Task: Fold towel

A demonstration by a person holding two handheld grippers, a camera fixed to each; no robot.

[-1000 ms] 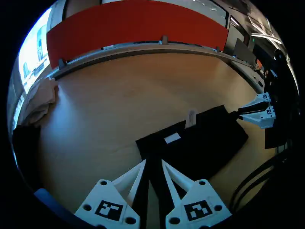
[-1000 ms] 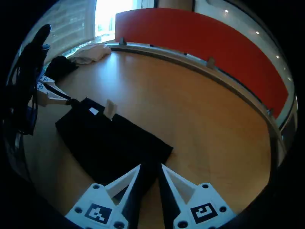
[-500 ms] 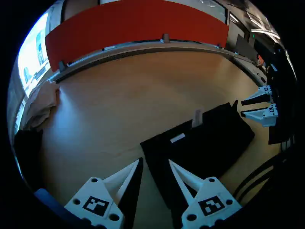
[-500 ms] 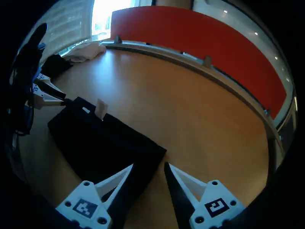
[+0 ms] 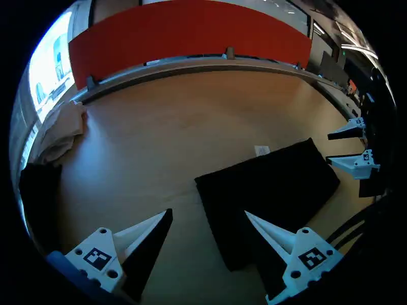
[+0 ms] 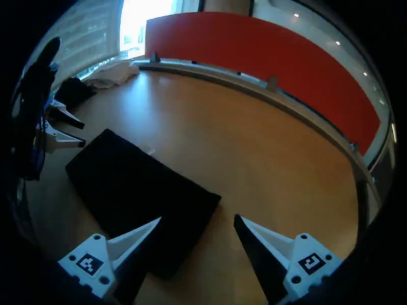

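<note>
A black towel (image 5: 267, 190) lies folded flat on the wooden table, a small white tag (image 5: 262, 150) peeking out at its far edge. My left gripper (image 5: 206, 221) stands open just off the towel's near corner, nothing between its fingers. The right gripper (image 5: 338, 148) shows open at the towel's right end in the left gripper view. In the right gripper view the same towel (image 6: 140, 190) lies ahead, and my right gripper (image 6: 198, 226) hangs open over its near corner. The left gripper (image 6: 76, 134) appears open beside the towel's far left corner.
A red partition (image 5: 188, 33) runs along the table's far edge. A beige cloth (image 5: 61, 132) and a dark cloth (image 5: 35, 193) lie at the far left. The same beige cloth (image 6: 112, 73) and dark cloth (image 6: 74, 91) sit at the back left. Bare wood (image 6: 264, 152) spreads beyond the towel.
Both grippers were shut on the towel's corners, then opened and let go. The raised flap with the tag has dropped flat. Both grippers have backed off slightly.
</note>
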